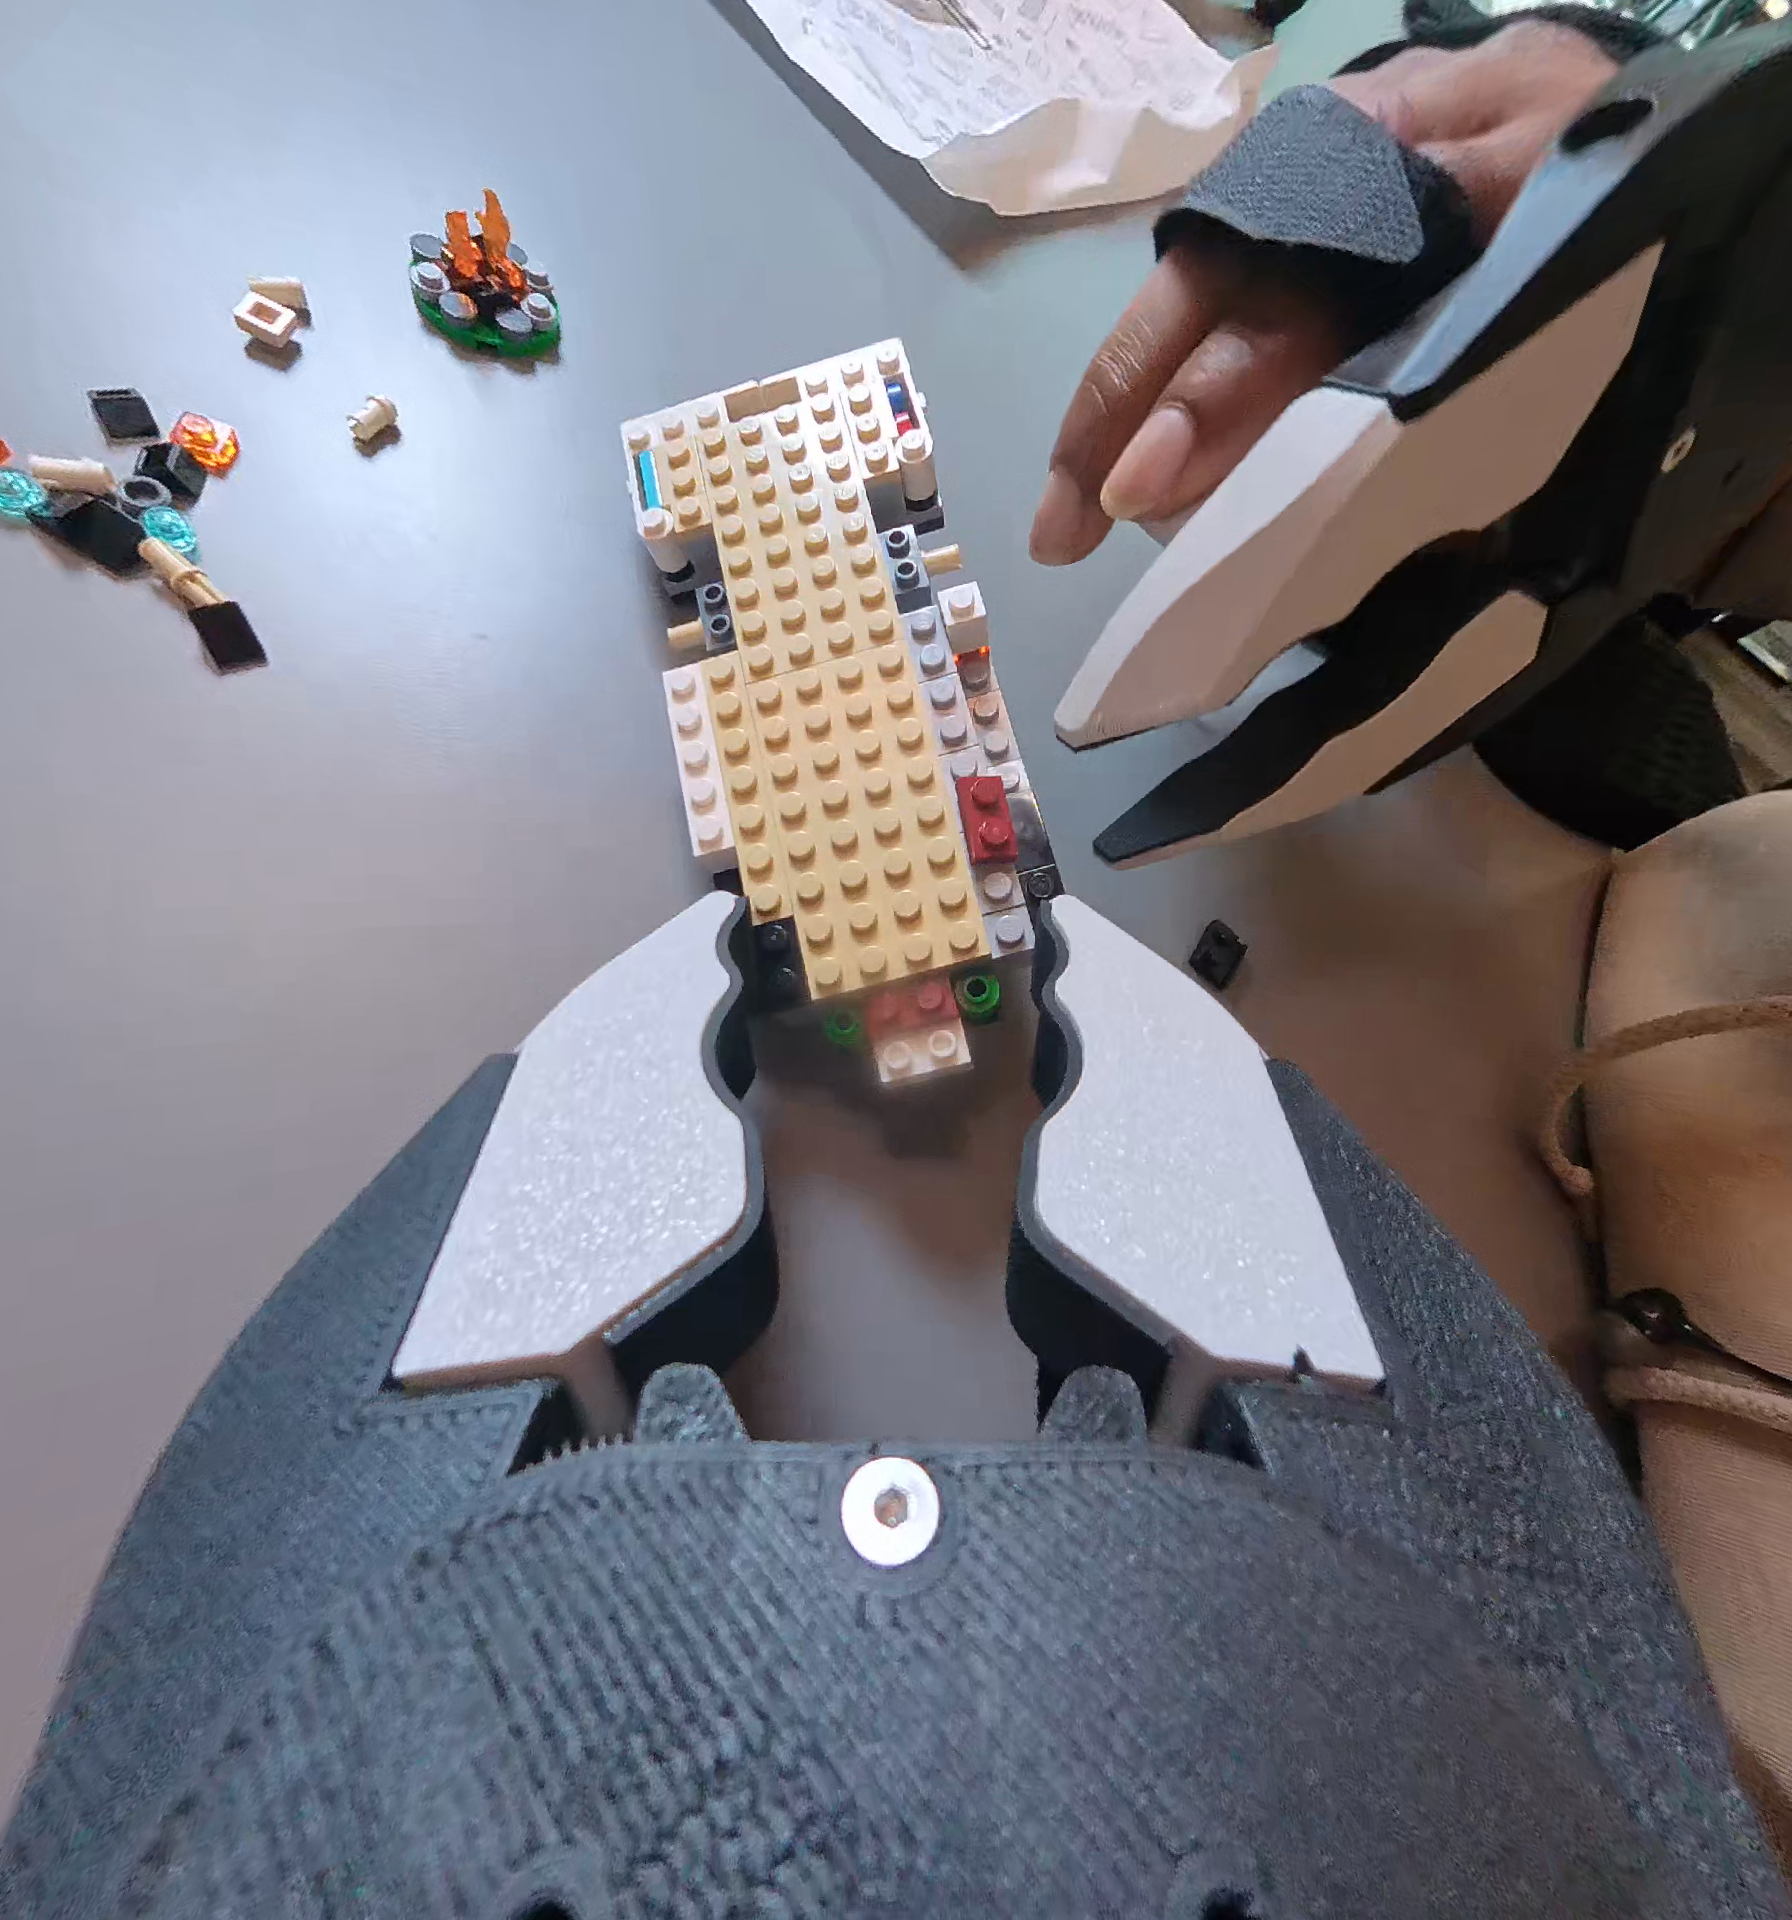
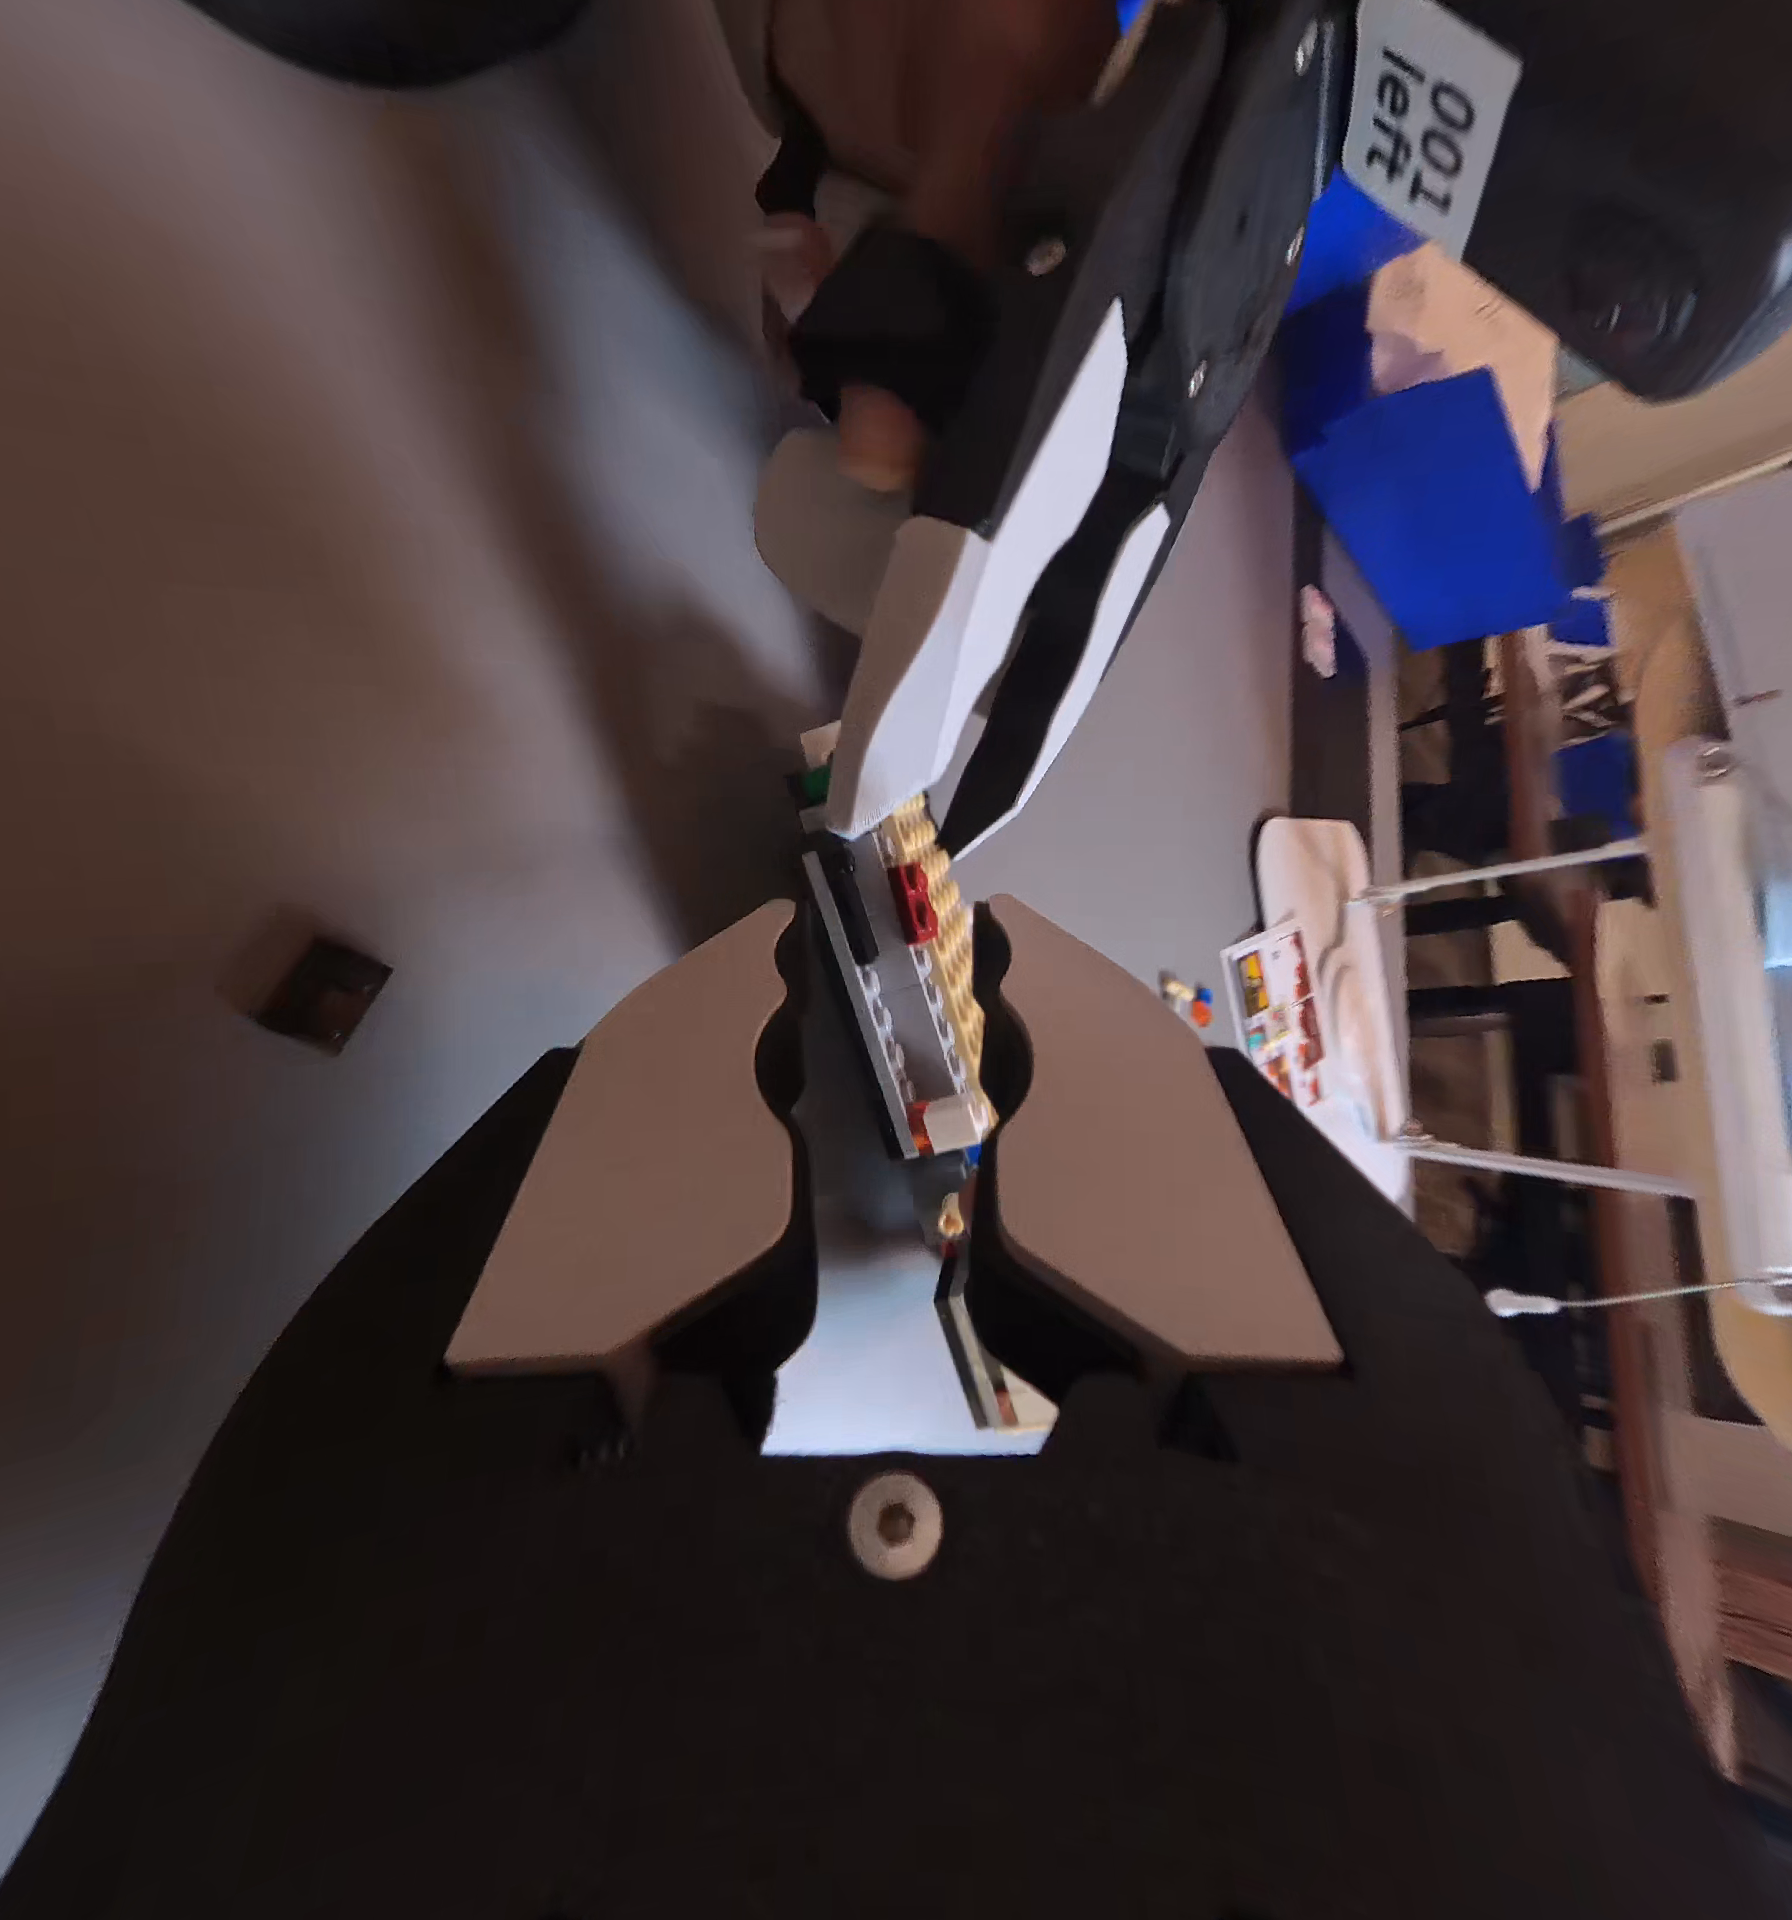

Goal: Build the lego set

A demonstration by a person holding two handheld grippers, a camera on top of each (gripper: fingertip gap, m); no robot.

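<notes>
A long brick model (image 1: pixel 830 727) topped with tan studded plates lies lengthways on the grey table (image 1: pixel 352 831). My left gripper (image 1: pixel 887 935) is shut on its near end, one finger on the black side bricks and the other on the grey edge. A red brick (image 1: pixel 987 821) sits on the model's right edge. My right gripper (image 1: pixel 1094 790) hovers just right of the model with its fingers apart and nothing between them. In the right wrist view the right gripper (image 2: pixel 887 925) looks along the model (image 2: pixel 923 997) toward the left gripper (image 2: pixel 902 821).
Several loose small pieces (image 1: pixel 113 488) and a small campfire build (image 1: pixel 485 286) lie at the far left. A crumpled paper sheet (image 1: pixel 996 83) is at the back. A small black piece (image 1: pixel 1219 951) lies right of the model. Blue boxes (image 2: pixel 1432 499) and a booklet (image 2: pixel 1276 1018) are beyond.
</notes>
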